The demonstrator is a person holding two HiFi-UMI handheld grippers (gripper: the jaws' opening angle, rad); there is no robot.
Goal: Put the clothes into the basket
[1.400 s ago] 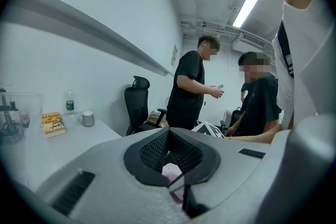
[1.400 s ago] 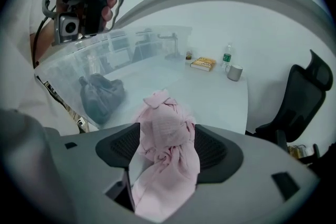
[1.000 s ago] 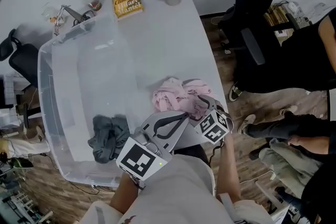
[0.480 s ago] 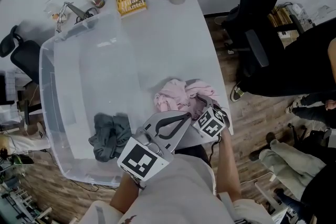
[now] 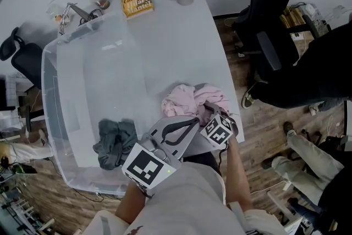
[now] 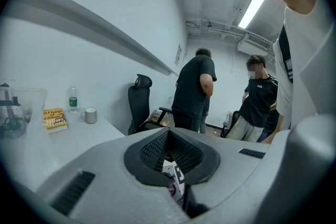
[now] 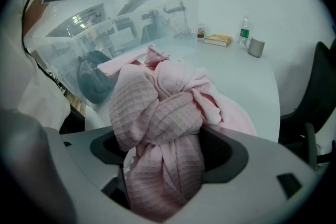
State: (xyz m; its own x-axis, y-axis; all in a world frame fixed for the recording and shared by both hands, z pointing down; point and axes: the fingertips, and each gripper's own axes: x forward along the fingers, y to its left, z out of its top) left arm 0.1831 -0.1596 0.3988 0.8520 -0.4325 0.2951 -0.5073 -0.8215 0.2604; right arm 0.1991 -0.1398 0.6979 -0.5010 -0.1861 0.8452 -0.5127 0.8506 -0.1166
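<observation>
Though roomy, basket [image 5: 104, 80] with grey garment [image 5: 114, 142]

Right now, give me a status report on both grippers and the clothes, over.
Left gripper shut, empty. Right gripper jaws closing, pink cloth between them, on the table. Grey cloth already in basket. Nothing in the way.
</observation>
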